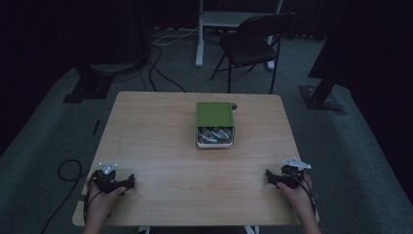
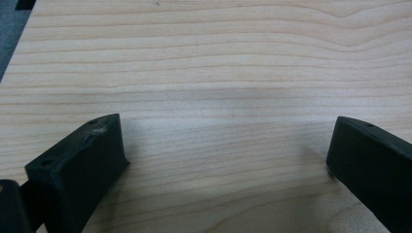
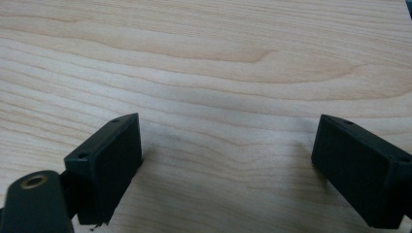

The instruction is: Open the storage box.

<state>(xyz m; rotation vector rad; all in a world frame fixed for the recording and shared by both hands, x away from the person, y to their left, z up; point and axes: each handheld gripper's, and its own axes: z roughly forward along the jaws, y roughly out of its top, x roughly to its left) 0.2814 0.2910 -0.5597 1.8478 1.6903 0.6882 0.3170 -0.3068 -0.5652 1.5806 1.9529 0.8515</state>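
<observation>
Both my claws, left (image 1: pixel 130 181) and right (image 1: pixel 269 175), rest gaping and empty on worktop (image 1: pixel 160 146); green box (image 1: pixel 215 115) well apart.

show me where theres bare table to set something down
The wooden table is bare on both sides of the green box, and across the near strip between the left claw and right claw. Both claws are open on nothing. Only the box at centre-far takes up room.
</observation>
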